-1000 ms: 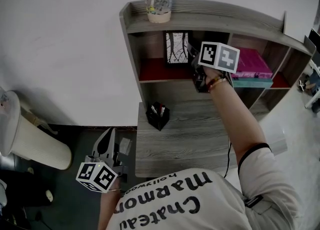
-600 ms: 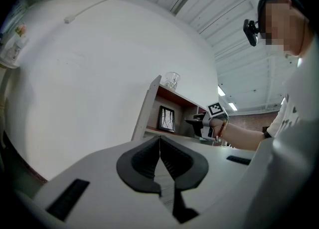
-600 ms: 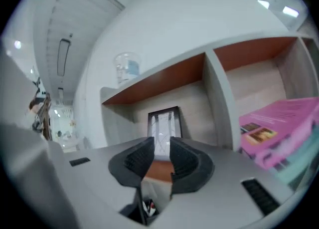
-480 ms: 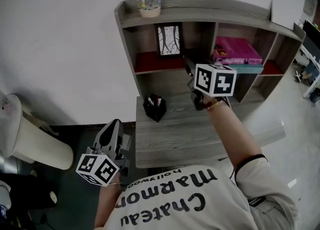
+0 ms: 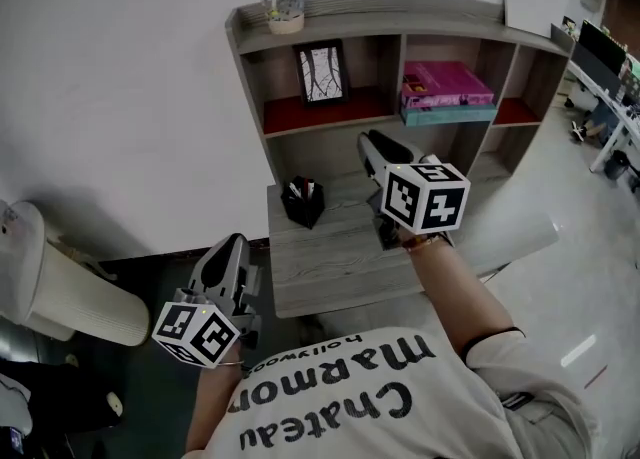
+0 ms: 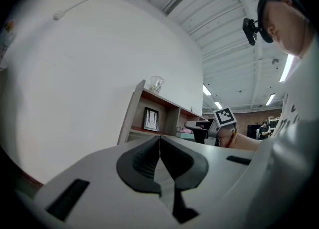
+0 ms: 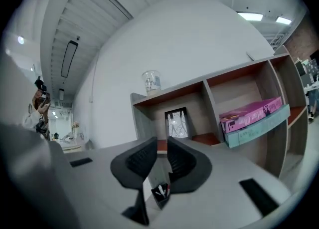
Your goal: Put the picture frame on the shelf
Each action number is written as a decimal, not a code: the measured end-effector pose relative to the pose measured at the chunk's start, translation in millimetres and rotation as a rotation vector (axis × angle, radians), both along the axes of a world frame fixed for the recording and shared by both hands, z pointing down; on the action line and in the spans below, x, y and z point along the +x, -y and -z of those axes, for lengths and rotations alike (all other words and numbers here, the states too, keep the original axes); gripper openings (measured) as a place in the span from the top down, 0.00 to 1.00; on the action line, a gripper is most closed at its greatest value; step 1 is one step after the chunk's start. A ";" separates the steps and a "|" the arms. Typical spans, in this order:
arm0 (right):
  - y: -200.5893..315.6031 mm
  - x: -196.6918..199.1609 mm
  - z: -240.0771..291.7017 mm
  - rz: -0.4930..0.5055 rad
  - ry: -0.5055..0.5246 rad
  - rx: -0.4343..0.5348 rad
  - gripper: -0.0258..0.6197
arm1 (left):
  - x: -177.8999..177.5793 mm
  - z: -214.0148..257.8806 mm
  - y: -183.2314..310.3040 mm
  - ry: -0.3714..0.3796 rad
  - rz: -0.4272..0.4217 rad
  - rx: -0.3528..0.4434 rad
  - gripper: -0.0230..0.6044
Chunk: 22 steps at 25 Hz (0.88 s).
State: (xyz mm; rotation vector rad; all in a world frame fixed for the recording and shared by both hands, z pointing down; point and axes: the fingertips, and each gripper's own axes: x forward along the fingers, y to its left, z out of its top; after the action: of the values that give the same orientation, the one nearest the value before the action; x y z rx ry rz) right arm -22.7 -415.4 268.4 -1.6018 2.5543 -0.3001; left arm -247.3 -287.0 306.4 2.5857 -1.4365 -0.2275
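Shelf (image 5: pixel 400 9), upper centre: picture frame (image 5: pixel 323 73) stands upright in its left bay, placement judged complete | right gripper (image 5: pixel 372 145), centre: empty, jaws just closing to a narrow gap; advise keeping clear of pen pot (image 5: pixel 302 203) | left gripper (image 5: pixel 226 250), lower left: clenched, empty | frame's rear support not visible.

**Head view.** Set above the person's shoulders, facing forward and steeply down. Moderate range. Covers the counter (image 5: pixel 340 257), the shelf (image 5: pixel 400 9) at the wall, the left hand-held gripper (image 5: pixel 228 244) and the right hand-held gripper (image 5: pixel 370 142).

**Left gripper view.** Low, off the counter's left edge. Faces level and obliquely at the shelf's end, which is distant.

**Right gripper view.** Above the counter. Faces level, nearly square to the shelf front, and stands nearer.

**Shared by all three.** The shelf, the picture frame (image 5: pixel 323 74) in its left compartment, and the cup (image 5: pixel 281 2) on its top board.
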 end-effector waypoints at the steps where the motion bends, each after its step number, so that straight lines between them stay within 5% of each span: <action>1: -10.8 -0.9 2.5 0.002 0.012 0.005 0.87 | 0.3 0.8 -5.3 0.000 -0.011 0.003 0.94; 22: -157.6 -16.5 -34.1 -0.094 0.000 -0.051 0.89 | -12.1 -35.1 -98.6 -0.016 -0.122 -0.081 0.94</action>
State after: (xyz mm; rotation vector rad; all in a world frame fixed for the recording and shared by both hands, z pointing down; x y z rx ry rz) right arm -39.2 -257.8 302.5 -1.7331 2.4809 -0.3587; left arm -259.4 -188.5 341.4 2.5874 -1.2507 -0.1696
